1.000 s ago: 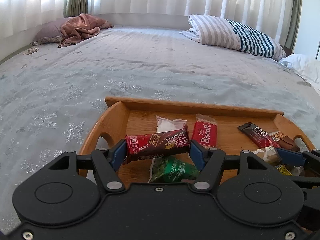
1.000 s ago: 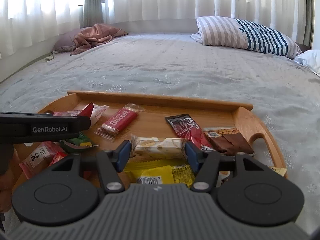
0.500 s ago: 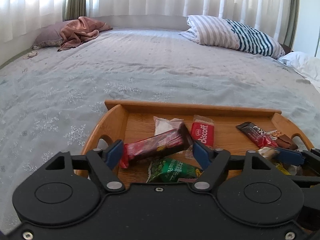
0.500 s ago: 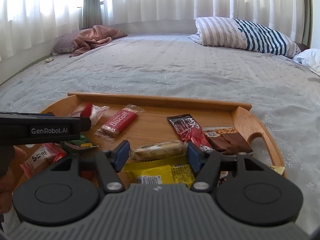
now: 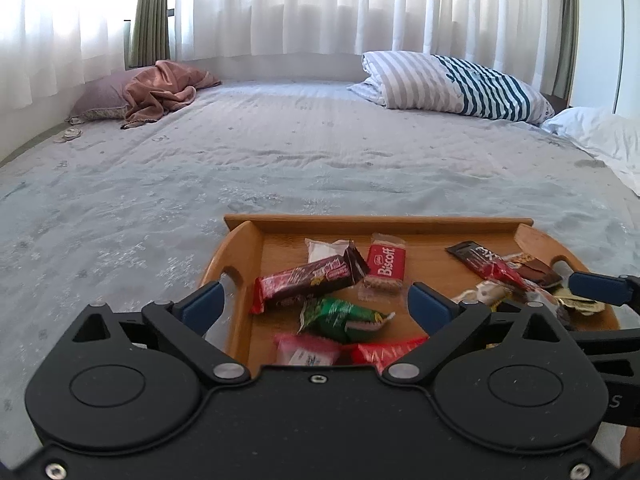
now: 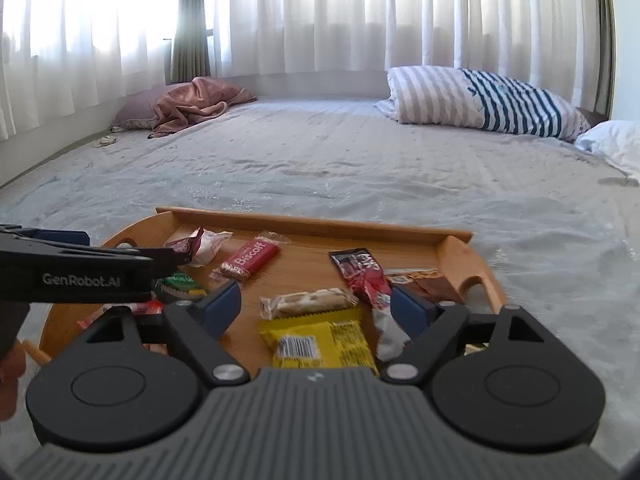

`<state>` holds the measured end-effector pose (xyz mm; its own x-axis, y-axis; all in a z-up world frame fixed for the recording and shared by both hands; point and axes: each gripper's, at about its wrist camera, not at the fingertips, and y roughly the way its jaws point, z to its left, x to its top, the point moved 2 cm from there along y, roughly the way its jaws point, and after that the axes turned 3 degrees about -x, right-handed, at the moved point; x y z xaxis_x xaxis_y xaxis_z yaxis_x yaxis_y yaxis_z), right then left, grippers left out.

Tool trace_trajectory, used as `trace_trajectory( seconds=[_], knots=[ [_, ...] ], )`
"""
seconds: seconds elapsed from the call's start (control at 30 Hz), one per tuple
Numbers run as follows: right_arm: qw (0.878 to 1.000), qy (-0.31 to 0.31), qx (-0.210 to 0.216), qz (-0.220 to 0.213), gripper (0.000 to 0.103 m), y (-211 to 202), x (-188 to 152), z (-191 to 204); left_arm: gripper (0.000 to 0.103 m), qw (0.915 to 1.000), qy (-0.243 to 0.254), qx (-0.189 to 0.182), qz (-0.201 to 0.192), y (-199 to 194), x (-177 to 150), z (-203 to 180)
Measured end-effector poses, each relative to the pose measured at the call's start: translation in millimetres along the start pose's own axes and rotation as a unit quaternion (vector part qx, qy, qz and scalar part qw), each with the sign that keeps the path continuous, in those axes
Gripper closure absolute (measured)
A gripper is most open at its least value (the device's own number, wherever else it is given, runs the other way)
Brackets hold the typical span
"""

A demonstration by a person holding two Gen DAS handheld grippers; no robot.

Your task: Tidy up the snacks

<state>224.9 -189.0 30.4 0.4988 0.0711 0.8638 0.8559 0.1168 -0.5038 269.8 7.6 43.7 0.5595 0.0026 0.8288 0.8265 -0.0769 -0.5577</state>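
A wooden tray (image 5: 240, 248) (image 6: 456, 246) on the bed holds several wrapped snacks. My left gripper (image 5: 316, 300) is open and empty over the tray's left part. The dark red bar (image 5: 308, 280) lies loose on the tray just past it, beside a green pack (image 5: 340, 316) and a red Biscoff pack (image 5: 386, 262) (image 6: 250, 258). My right gripper (image 6: 316, 300) is open and empty. The pale nut bar (image 6: 308, 302) lies loose between its fingers, on top of a yellow pack (image 6: 320, 340). A black and red sachet (image 6: 360, 272) lies to the right.
The tray sits on a grey bedspread (image 5: 280, 160). A striped pillow (image 5: 452, 84) and a white pillow (image 5: 600, 132) lie far right. A pink blanket (image 5: 160, 88) lies far left. Curtains hang behind. The left gripper's body (image 6: 80, 276) crosses the right wrist view.
Both grippers opened. The left one let go of the dark red bar and the right one let go of the pale nut bar. Both bars now lie on the tray.
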Motion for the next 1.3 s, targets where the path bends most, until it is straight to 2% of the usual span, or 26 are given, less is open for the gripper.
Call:
trace_trajectory(
  seconds=[0.37, 0.63, 0.83, 1.07, 1.3],
  knots=[
    [1.0, -0.001, -0.004, -0.007, 0.01, -45, -25, -4, 0.003, 0.9999, -0.01, 0.009, 0.004, -46, -30, 6],
    [1.0, 0.015, -0.012, 0.006, 0.009, -68, -52, -10, 0.003, 0.9997, -0.002, 0.021, 0.016, -72, -62, 5],
    [0.999, 0.01, -0.025, 0.018, 0.007, -81, -74, -11, 0.002, 0.9994, -0.017, 0.016, 0.026, -89, -87, 5],
    [0.998, 0.006, -0.045, 0.044, 0.0, -74, -96, -13, 0.001, 0.9986, 0.008, 0.037, 0.037, -85, -108, -4],
    [0.996, 0.025, -0.045, 0.066, 0.0, -67, -105, -18, 0.0, 0.9979, -0.016, 0.035, 0.052, -75, -120, 2]
  ],
)
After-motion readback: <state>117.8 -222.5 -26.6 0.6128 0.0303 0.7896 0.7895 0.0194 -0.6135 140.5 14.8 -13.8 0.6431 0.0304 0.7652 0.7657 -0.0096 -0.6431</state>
